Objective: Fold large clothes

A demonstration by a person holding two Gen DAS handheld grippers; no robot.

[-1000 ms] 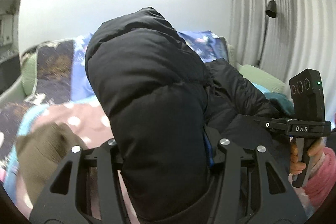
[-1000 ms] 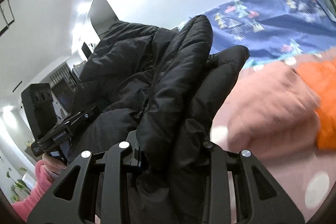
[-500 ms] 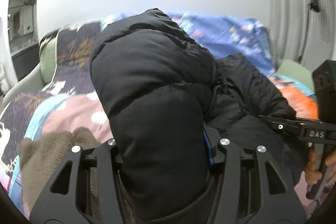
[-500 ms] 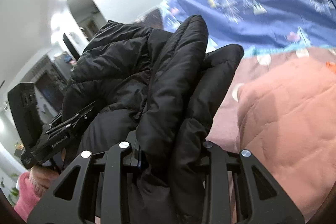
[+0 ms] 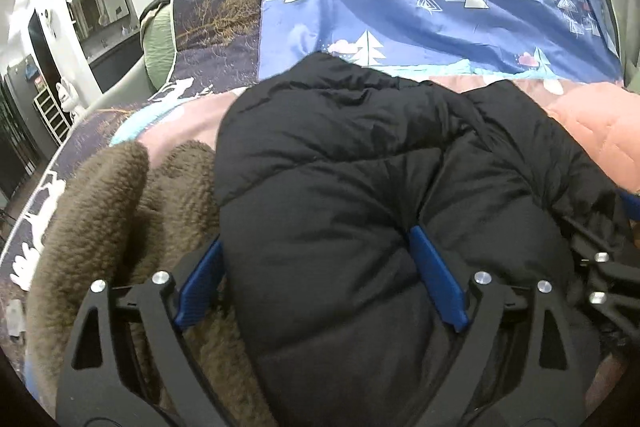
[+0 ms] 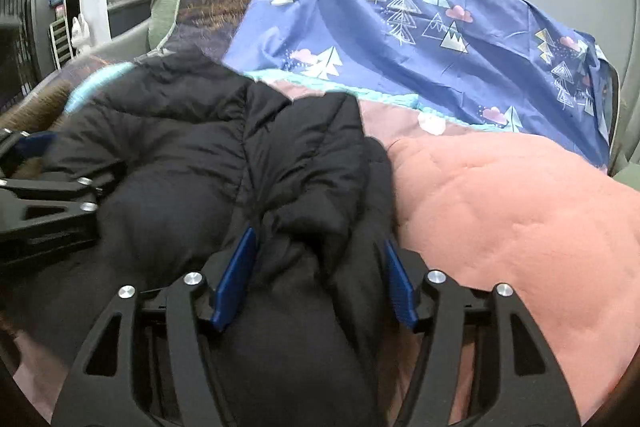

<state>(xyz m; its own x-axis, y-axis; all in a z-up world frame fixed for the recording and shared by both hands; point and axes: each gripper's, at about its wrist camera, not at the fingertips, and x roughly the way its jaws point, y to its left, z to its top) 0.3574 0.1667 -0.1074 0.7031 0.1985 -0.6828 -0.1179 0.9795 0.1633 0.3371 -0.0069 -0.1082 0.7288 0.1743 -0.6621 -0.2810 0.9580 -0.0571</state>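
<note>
The left hand-held gripper [image 5: 320, 271] stands wide, its blue pads [image 5: 438, 279] spread to either side of a thick fold of the black quilted puffer jacket [image 5: 340, 163]. Its jaws have just been opening, and the jacket lies between them, bulging up past the pads; the fabric brushes the inner faces, but the pads no longer pinch it. The right hand-held gripper [image 6: 316, 279] has likewise just been opening and stands fairly wide, with another padded fold of the same jacket [image 6: 224, 155] lying between its pads [image 6: 236, 279] and touching them loosely.

The jacket lies bunched on the bed, directly ahead of and between both hand-held grippers, its bulk spreading forward from the fingers. To the left of the left hand-held gripper, touching the jacket's edge, lies a brown fuzzy fleece garment [image 5: 120, 211]. To the right of the right hand-held gripper, just beside the jacket, lies a salmon-pink quilted garment [image 6: 500, 211]. Beyond the jacket, ahead of both, a blue sheet printed with trees, mountains and clouds [image 5: 420, 7] rises at the far side of the bed. In the right wrist view the left hand-held gripper's black frame shows at the left edge, against the jacket.
</note>
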